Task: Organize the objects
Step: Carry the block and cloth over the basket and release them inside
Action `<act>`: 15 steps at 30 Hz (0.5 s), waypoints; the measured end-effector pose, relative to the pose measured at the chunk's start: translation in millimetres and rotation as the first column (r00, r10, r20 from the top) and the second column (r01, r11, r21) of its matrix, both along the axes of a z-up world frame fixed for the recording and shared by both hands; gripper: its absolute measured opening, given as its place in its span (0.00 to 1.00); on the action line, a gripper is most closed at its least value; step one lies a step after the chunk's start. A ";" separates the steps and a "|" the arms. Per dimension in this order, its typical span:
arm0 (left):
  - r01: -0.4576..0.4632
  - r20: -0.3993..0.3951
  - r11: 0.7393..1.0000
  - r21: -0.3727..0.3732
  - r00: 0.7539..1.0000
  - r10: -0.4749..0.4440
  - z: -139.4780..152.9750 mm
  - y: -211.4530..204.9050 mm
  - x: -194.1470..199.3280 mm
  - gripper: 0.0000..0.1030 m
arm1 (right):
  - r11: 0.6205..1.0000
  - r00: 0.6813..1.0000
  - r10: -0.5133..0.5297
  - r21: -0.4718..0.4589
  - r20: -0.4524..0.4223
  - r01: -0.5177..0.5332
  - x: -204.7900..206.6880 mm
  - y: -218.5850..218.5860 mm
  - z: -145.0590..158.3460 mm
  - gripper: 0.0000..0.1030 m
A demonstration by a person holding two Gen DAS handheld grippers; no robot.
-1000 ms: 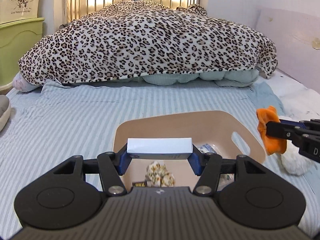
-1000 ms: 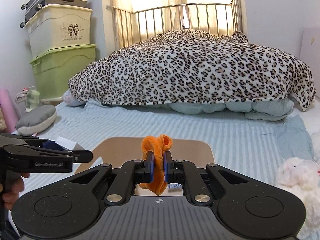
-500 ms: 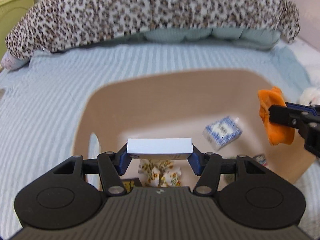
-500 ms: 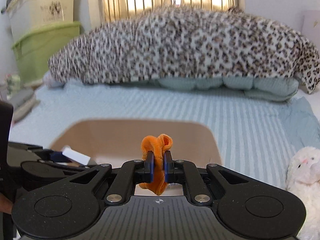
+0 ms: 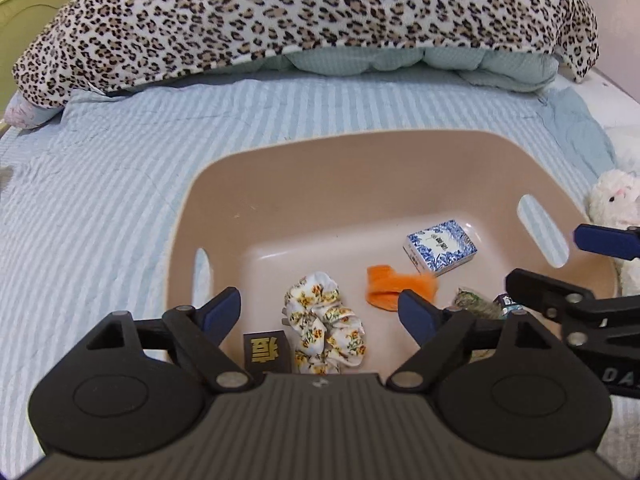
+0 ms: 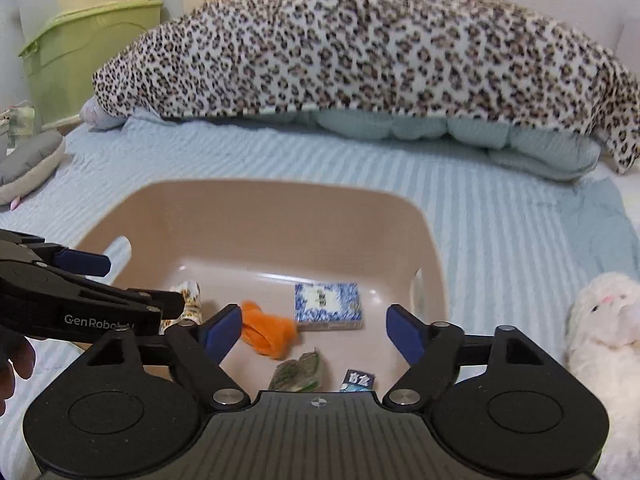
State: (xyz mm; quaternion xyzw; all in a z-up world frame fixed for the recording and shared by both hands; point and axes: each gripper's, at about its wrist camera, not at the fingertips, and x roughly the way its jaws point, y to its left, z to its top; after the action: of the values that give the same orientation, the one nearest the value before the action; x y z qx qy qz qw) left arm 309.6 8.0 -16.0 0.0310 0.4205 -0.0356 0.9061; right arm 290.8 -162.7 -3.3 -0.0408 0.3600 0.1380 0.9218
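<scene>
A tan plastic basin point(image 5: 280, 184) point(image 6: 432, 264) sits on the striped bed. Inside lie an orange cloth point(image 5: 394, 286) point(image 6: 266, 330), a blue-and-white box point(image 5: 442, 246) point(image 6: 328, 306), a floral scrunchie point(image 5: 324, 320), a dark box with gold print point(image 5: 266, 350), a green packet point(image 6: 298, 372) and a small blue packet point(image 6: 358, 380). My left gripper point(image 5: 320, 314) is open and empty over the basin's near side. My right gripper point(image 6: 316, 330) is open and empty above the basin's near right part. The white box is not visible.
A white plush toy point(image 6: 600, 332) point(image 5: 616, 208) lies right of the basin. A leopard-print blanket point(image 5: 304, 12) is heaped at the bed's far end. A grey cushion point(image 6: 24, 164) and a green storage bin point(image 6: 88, 52) stand at the left.
Both grippers opened. The right one dropped the orange cloth into the basin. The left one let go of the white box, which is out of sight now.
</scene>
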 end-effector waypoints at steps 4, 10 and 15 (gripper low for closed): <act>-0.017 0.019 1.000 -0.011 1.000 0.017 12.8 1.8 -13.0 0.85 | 1.000 1.000 -0.015 0.014 0.018 0.014 -7.9 -7.0 15.6 0.88; -0.016 0.011 1.000 -0.002 1.000 0.016 26.9 6.5 -40.3 0.85 | 1.000 0.999 -0.023 0.004 0.033 0.023 -36.0 -13.0 30.1 0.94; -0.028 0.050 1.000 0.005 0.998 0.028 43.7 12.7 -71.7 0.85 | 1.000 0.998 -0.027 0.002 0.049 0.027 -64.2 -16.1 40.2 0.95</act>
State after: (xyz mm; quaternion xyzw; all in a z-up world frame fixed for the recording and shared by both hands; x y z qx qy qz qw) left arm 238.0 20.7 27.6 0.0285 0.3982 -0.0210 0.9166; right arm 226.6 -178.9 36.9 -0.0389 0.3377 0.1248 0.9321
